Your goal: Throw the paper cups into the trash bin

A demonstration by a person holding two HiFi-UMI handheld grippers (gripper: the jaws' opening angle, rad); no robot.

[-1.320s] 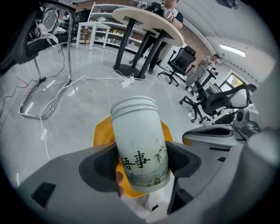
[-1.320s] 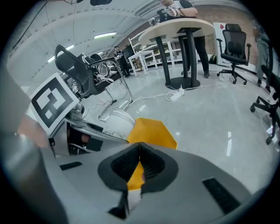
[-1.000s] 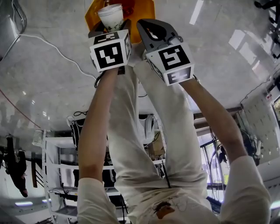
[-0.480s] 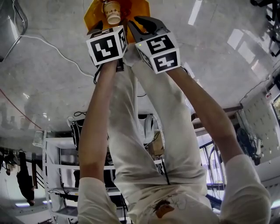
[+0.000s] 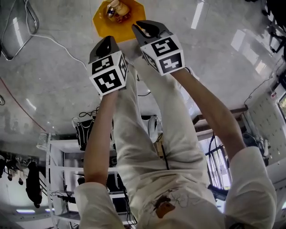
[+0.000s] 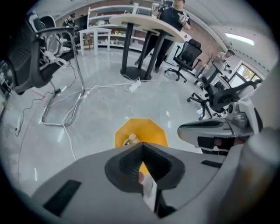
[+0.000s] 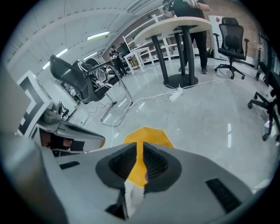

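Head view, trash bin: a yellow eight-sided trash bin [image 5: 103, 27] stands on the grey floor [image 5: 53, 85], with paper cups [image 5: 115, 9] lying inside it.
Head view, tools: the left gripper [image 5: 107, 41] and right gripper [image 5: 142, 27] are held side by side near the bin, touching neither it nor each other.
Left gripper view, jaws: they have just closed, tips meeting, with nothing between them. Beyond them the bin [image 6: 151, 131] holds a paper cup [image 6: 130, 140].
Right gripper view, jaws: they are drawn together but for a thin slit, and empty. The bin's yellow [image 7: 146, 135] shows through the slit.
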